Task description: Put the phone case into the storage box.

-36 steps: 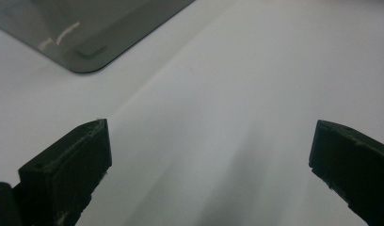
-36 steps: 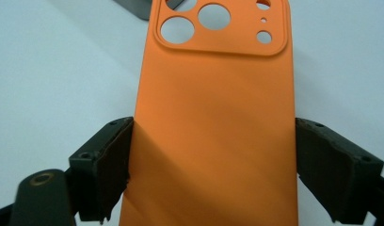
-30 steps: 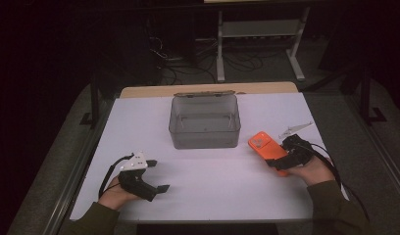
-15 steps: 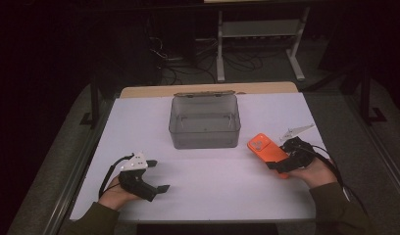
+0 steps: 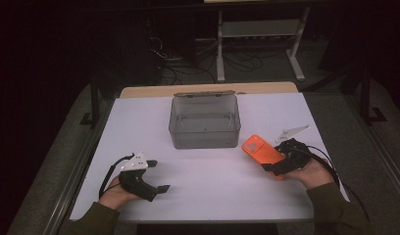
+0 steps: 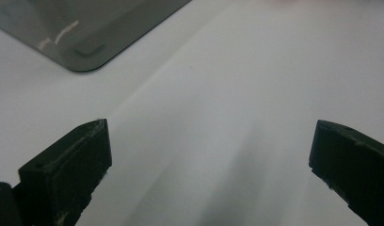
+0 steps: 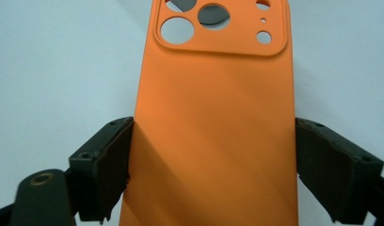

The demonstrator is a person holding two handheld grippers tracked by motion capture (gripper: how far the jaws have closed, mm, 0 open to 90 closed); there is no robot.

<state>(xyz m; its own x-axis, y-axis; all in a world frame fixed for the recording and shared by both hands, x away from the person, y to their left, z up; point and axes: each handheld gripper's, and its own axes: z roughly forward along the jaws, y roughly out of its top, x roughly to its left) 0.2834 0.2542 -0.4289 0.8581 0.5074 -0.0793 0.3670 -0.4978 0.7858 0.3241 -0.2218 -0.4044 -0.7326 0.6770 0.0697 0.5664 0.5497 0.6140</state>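
Both grippers low; right gripper (image 5: 279,164) fingers clamped on orange case (image 5: 260,150) edges, we keep it level toward bin (image 5: 204,122); left gripper (image 5: 159,183) fingers apart, empty.

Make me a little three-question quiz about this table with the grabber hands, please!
1. True or false: the right gripper clamps the flat orange silicone phone case by its two long edges.
2. Which gripper has open jaws with nothing between them: A) left gripper B) the right one?
3. Fill in: the clear grey plastic box stands on the white table, to the ____ of the case in the high view.

Key: 1 true; 2 A; 3 left.
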